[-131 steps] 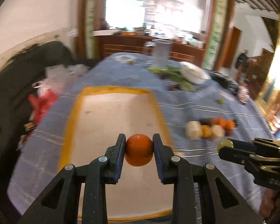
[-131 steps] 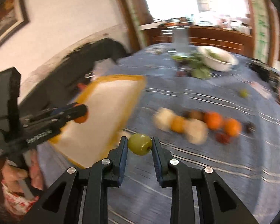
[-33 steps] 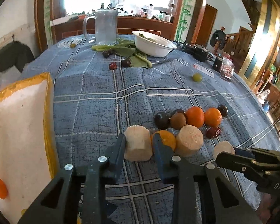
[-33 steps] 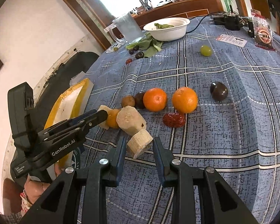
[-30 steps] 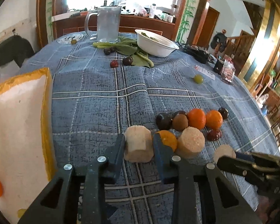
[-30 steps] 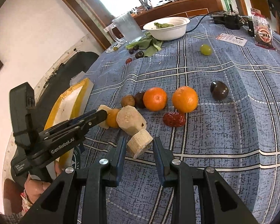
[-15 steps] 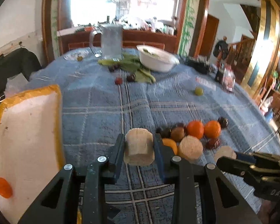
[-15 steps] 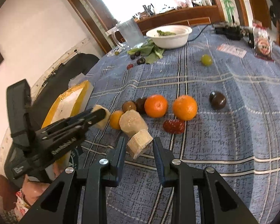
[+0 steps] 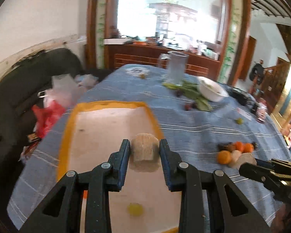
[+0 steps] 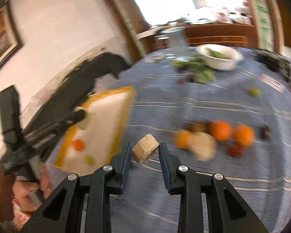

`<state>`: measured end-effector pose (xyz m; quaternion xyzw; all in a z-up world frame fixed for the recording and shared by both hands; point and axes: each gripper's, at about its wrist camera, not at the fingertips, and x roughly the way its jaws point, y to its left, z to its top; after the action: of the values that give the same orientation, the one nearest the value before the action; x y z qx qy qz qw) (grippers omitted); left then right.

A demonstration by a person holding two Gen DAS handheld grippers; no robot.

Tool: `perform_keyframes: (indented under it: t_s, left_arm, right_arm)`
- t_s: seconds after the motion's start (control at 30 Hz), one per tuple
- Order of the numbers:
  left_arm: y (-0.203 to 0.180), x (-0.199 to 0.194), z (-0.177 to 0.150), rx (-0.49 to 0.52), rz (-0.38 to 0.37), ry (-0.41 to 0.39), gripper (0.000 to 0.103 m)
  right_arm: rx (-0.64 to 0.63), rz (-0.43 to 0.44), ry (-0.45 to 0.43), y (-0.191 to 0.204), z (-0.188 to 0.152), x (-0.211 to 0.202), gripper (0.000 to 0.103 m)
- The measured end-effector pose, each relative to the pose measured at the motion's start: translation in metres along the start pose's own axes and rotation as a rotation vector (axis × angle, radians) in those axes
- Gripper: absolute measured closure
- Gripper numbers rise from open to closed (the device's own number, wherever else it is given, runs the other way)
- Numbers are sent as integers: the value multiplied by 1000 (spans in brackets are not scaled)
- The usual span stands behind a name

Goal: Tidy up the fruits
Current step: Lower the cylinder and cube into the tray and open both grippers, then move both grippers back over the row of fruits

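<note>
- Now clamped in the left gripper: a pale, cut cylindrical fruit chunk, pressed on both sides by the blue-lined pads, carried above the yellow-rimmed tray.
- Lying on the white tray floor: a small green grape near the close edge; seen from the right wrist, a small orange fruit near that grape.
- Squeezed between the pads of the right gripper: a second pale chunk, tilted, cut face turned up and to the right, off the blue plaid tablecloth and just right of the tray's near corner.
- Left on the cloth, well apart from the tray: a blurred cluster with another pale chunk, two oranges, a smaller orange fruit, a red fruit and a dark fruit.
- Farther back: a lone green fruit, a white bowl beside green leaves, and a clear pitcher.
- At the lower left of the right wrist view: a hand gripping the left tool's handle.
- Heavy motion blur in both views; small fruits hard to identify.
</note>
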<state>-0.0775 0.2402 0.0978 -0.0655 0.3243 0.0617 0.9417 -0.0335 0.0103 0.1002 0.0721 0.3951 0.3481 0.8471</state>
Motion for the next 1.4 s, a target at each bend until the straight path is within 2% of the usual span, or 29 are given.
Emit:
perform_keyframes:
  t_s: [0.07,0.17,0.37,0.47,0.57,0.63,0.7,0.77,0.93,1.07,1.17,1.23,1.3,1.33,1.4]
  left_arm:
    - [20,6,0,-26,30,15,73]
    - [48,23,-2,-82,50,63,73]
    - [85,55,-9,-174,54,163,73]
    - [94,59,-11,-211,35,175,71]
    - [92,55,-10,-210,36,148,43]
    - [88,47,-9,-197,44,99,37]
    - [82,45,-8,-167,59,83,29]
    - [75,49,-9,-126,70,103,29]
    - [46,57,-23,32,125,139,29]
    - [25,42,-31,167,162,19,29]
    - [26,34,-33,186,120,-19,29]
    - [31,35,-30,164,123,-9,29]
    - [33,40,-26,144,165,6,29]
    - [32,44,-26,139,239,21,29]
    - [30,47,-25,138,328,26,29]
  right_arm:
    - [-31,39,35,25,8,20,71]
    - [-85,51,93,55,13,55,71]
    - [-163,-18,193,87,10,124,71]
    - [-136,-50,216,86,8,145,70]
    - [-89,-37,238,80,9,153,69]
    - [-82,-35,222,79,10,145,69]
    - [-84,-35,184,77,11,130,68]
    - [-95,-77,151,75,10,117,59]
    - [-80,-116,124,60,2,96,58]
    - [-56,-135,111,43,-5,79,58]
    - [-39,-164,93,31,-10,60,58]
    - [-17,-177,73,23,-12,43,58]
    - [6,-196,51,10,-14,25,58]
    - [16,-204,40,5,-15,17,58]
    - [36,-225,19,-7,-17,3,58]
